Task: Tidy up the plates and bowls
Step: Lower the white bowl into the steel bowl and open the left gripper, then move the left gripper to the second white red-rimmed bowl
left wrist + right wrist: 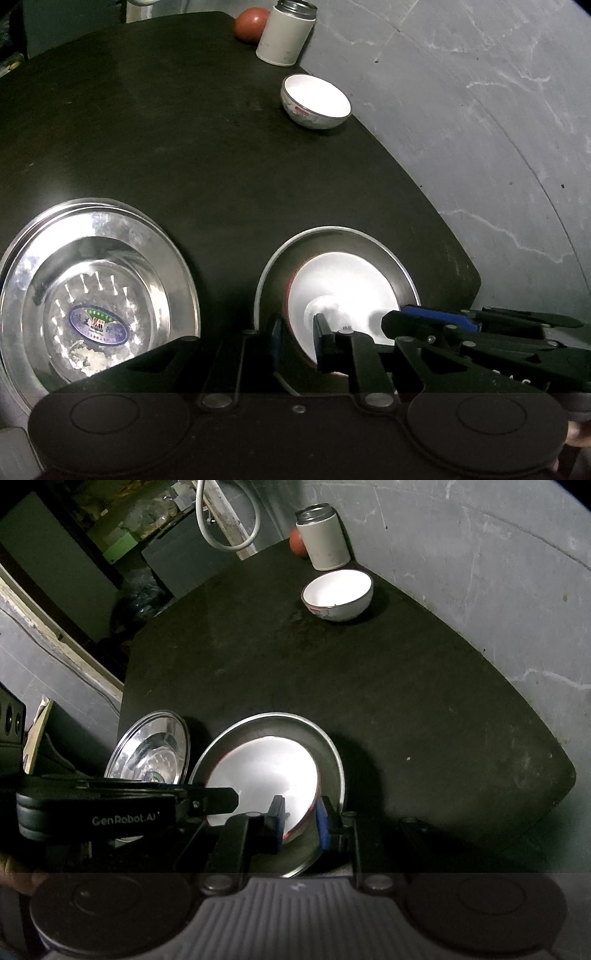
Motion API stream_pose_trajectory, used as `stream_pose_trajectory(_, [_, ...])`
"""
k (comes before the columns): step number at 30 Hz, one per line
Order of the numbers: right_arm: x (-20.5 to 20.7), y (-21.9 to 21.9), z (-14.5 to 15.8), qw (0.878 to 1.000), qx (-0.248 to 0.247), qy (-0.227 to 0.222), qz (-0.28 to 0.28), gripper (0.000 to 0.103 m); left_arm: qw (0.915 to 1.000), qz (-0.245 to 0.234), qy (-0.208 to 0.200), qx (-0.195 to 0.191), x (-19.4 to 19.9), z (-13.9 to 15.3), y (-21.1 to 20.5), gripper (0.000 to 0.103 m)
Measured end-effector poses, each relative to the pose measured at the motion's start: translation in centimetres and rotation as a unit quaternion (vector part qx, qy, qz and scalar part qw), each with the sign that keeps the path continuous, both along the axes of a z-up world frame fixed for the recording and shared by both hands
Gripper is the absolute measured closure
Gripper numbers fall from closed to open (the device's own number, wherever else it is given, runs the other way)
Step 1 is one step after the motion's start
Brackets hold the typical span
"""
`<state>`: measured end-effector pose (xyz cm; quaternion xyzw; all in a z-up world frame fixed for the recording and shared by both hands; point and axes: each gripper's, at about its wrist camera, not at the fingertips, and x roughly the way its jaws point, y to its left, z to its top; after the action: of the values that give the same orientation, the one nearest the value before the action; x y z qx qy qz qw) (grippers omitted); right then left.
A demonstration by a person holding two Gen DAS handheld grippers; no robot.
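Both grippers pinch one white bowl (262, 771) sitting in a steel plate (332, 753): the left gripper (297, 341) clamps its left rim, the right gripper (301, 821) its near-right rim. A second bowl (316, 101) sits far ahead, a plate stack (99, 291) left.

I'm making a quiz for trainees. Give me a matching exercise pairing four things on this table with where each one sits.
Things:
1. white bowl
2. red-rimmed bowl
3. white canister
4. stickered steel plate

Places:
A. inside a steel plate
B. alone in front of the canister
C. far corner, beside a red round thing
D. left of the plate holding a bowl

Pairs: 1-B, 2-A, 3-C, 4-D
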<state>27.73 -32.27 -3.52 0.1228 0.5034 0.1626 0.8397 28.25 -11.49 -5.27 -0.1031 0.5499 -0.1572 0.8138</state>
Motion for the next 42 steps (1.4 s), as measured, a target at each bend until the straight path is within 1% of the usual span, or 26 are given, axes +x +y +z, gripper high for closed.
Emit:
stream_pose_trajectory(8, [0.4, -0.4, 0.3, 1.0, 0.001, -0.007, 0.001, 0.08, 0.9998, 0.007, -0.017, 0.001, -0.2, 1.0, 0.6, 0.083])
stream_pose_trajectory(12, [0.4, -0.4, 0.5, 1.0, 0.0, -0.012, 0.001, 0.079, 0.9995, 0.015, -0.027, -0.008, -0.2, 1.6, 1.1, 0.075])
stream_pose_trajectory(15, [0.4, -0.7, 0.9, 1.0, -0.003, -0.02, 0.0, 0.075, 0.9991, 0.018, -0.037, -0.012, -0.1, 2.2, 1.2, 0.071])
stream_pose_trajectory(16, [0.4, -0.8, 1.0, 1.0, -0.002, -0.022, -0.001, 0.072, 0.999, 0.019, -0.04, -0.012, 0.0, 2.3, 1.1, 0.066])
stream_pose_trajectory(17, [0.4, -0.9, 1.1, 1.0, -0.001, -0.024, -0.001, 0.071, 0.9988, 0.02, -0.044, -0.009, 0.1, 2.5, 1.1, 0.06])
stream_pose_trajectory(21, [0.7, -1.3, 1.4, 0.999, 0.002, -0.032, -0.009, 0.064, 0.9981, 0.028, -0.055, -0.009, 0.7, 2.9, 1.3, 0.05])
stream_pose_trajectory(22, [0.8, -1.4, 1.5, 0.999, 0.003, -0.034, -0.01, 0.062, 0.9979, 0.032, -0.057, -0.008, 0.9, 3.0, 1.3, 0.042])
stream_pose_trajectory(23, [0.9, -1.6, 1.6, 0.999, 0.005, -0.037, -0.012, 0.061, 0.9976, 0.036, -0.059, -0.005, 1.1, 3.1, 1.4, 0.029])
stream_pose_trajectory(24, [1.1, -1.6, 1.7, 0.999, 0.006, -0.039, -0.013, 0.059, 0.9971, 0.044, -0.062, 0.001, 1.4, 3.2, 1.4, 0.021])
stream_pose_trajectory(25, [1.2, -1.7, 1.8, 0.999, 0.007, -0.041, -0.014, 0.056, 0.9965, 0.05, -0.066, 0.01, 1.6, 3.3, 1.4, 0.012])
stream_pose_trajectory(26, [1.4, -1.8, 1.8, 0.999, 0.007, -0.041, -0.016, 0.054, 0.9958, 0.057, -0.068, 0.021, 2.0, 3.4, 1.5, 0.007])
stream_pose_trajectory(29, [2.2, -2.1, 1.7, 0.999, 0.011, -0.042, -0.017, 0.043, 0.994, 0.074, -0.068, 0.044, 2.8, 3.4, 1.7, 0.001])
stream_pose_trajectory(30, [2.4, -2.1, 1.8, 0.999, 0.012, -0.042, -0.017, 0.037, 0.9933, 0.082, -0.066, 0.048, 3.1, 3.4, 1.9, 0.001])
stream_pose_trajectory(31, [2.7, -2.1, 1.8, 0.999, 0.012, -0.043, -0.017, 0.028, 0.9927, 0.088, -0.065, 0.05, 3.4, 3.3, 2.0, 0.001])
stream_pose_trajectory(32, [3.1, -2.1, 1.8, 0.999, 0.009, -0.046, -0.018, 0.024, 0.9922, 0.094, -0.062, 0.052, 3.8, 3.2, 2.2, 0.001])
stream_pose_trajectory(34, [3.6, -2.1, 1.8, 0.999, 0.002, -0.051, -0.017, 0.007, 0.9916, 0.103, -0.057, 0.054, 4.4, 3.0, 2.6, 0.001])
stream_pose_trajectory(36, [4.2, -2.1, 1.8, 0.998, 0.001, -0.054, -0.014, 0.0, 0.9908, 0.11, -0.054, 0.057, 5.0, 2.7, 2.8, 0.001])
stream_pose_trajectory(42, [6.2, -2.3, 1.1, 0.998, 0.007, -0.056, -0.013, 0.0, 0.989, 0.12, -0.064, 0.059, 7.7, 2.2, 2.4, 0.001])
